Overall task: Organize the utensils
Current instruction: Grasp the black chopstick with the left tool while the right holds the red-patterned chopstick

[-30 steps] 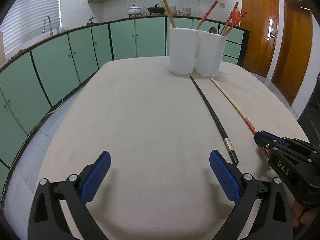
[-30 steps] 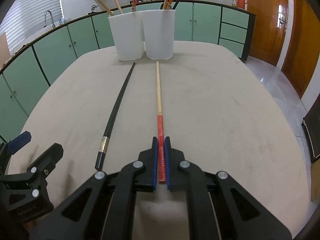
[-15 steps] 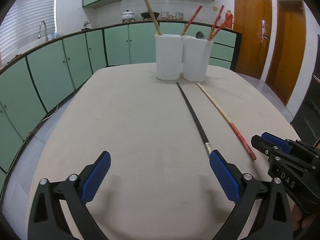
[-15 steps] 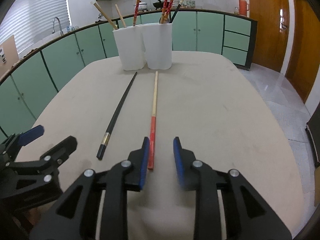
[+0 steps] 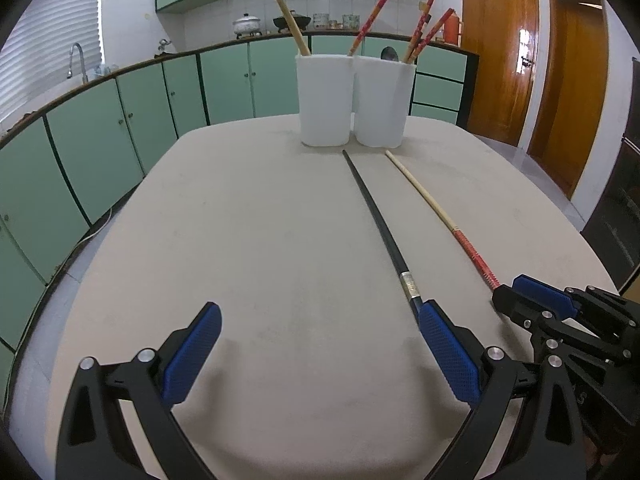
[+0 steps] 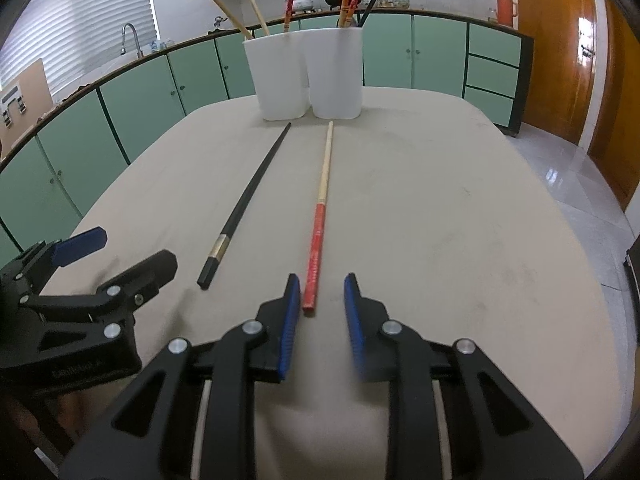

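just short of the red-handled chopstick on the tabletop, the right gripper is sitting narrowly parted, holding nothing, risking nudging it sideways when reclosing.

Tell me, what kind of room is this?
It looks like a home kitchen. Green cabinets run under a long counter, a tap stands by the window, and pots sit at the back. White utensil cups stand on the table.

We let go of the red chopstick; our right gripper opened, closed a little, and pulled back.
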